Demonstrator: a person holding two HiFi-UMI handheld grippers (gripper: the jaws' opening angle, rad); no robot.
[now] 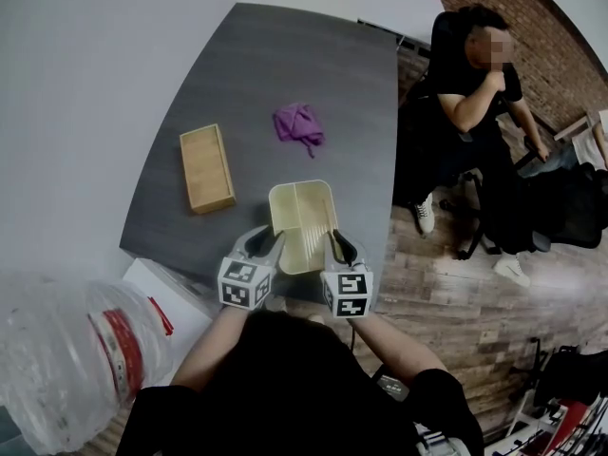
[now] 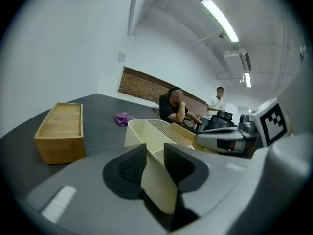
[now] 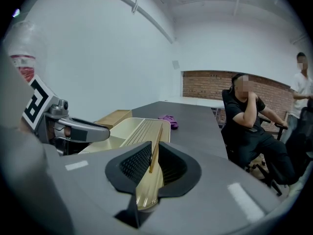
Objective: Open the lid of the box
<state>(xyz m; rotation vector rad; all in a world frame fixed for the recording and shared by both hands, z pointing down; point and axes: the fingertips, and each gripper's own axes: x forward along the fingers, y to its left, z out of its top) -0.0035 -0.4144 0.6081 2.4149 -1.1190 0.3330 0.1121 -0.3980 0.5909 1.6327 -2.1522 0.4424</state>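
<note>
Box near corners hid under left tongs & right tongs.

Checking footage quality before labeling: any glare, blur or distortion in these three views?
Head view: strong fisheye, table edges bow, soft even light, bottle at lower left is out of focus. Left gripper view: ceiling light blows out, dark vignette. Right gripper view: even light, no glare, corners vignetted.

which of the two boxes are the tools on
The cream box with the ribbed lid: left tool on its wall, right tool on the lid. The wooden box lies untouched to its left.
</note>
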